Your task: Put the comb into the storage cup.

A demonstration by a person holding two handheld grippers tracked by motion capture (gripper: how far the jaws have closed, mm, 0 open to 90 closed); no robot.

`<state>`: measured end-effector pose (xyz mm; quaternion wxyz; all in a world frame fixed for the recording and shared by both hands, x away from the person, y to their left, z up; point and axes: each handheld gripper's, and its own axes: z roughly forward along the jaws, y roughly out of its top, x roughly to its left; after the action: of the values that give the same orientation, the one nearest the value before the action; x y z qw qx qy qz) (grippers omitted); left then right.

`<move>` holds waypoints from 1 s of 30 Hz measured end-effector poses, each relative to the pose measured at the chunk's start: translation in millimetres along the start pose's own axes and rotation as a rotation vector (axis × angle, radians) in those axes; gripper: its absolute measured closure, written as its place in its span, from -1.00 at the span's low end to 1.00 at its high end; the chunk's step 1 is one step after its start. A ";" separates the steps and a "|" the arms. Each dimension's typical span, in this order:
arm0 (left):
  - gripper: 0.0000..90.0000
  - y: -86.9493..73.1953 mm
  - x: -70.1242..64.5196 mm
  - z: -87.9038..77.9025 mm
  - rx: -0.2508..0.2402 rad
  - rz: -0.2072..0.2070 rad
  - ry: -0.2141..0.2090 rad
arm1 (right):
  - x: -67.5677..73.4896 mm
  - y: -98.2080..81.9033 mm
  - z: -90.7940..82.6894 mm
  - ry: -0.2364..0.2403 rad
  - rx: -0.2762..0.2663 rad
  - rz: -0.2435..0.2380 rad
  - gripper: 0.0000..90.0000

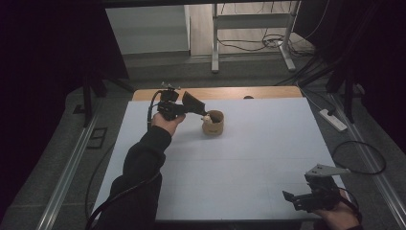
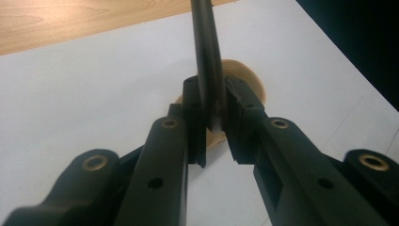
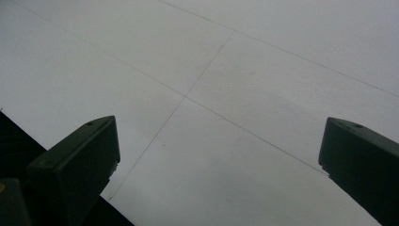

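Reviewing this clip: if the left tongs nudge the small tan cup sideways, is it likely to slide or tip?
The tan cup looks squat and wide-bottomed, so it would probably slide before tipping. It seems small and likely light, so a nudge from the left tongs should shift it easily on the smooth white table. The dark flat tool they grip looks stiff.

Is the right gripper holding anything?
No. In the right gripper view the right gripper has its jaws wide apart, with nothing but bare white table between them.

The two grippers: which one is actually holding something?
The left gripper, up by the tan cup: its jaws clamp a dark flat tool. The right gripper, near the table's front edge, hangs open.
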<state>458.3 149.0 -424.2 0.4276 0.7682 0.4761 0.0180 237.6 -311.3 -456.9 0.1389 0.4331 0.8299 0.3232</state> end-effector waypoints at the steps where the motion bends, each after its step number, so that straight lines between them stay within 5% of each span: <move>1: 0.74 -0.1 0.0 -0.2 0.001 0.003 0.001 | 0.1 0.0 0.1 -0.001 0.000 -0.001 -1.00; 16: 0.68 -0.3 -4.0 -1.1 0.010 0.049 0.040 | 0.3 0.1 0.4 -0.001 0.003 -0.004 -1.00; 30: 0.24 0.5 -12.2 -7.7 -0.017 0.123 0.130 | 0.6 0.3 0.5 0.000 0.006 -0.008 -1.00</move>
<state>448.7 144.7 -414.4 0.4003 0.7897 0.4545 0.0981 237.7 -310.5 -457.1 0.1390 0.4302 0.8326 0.3199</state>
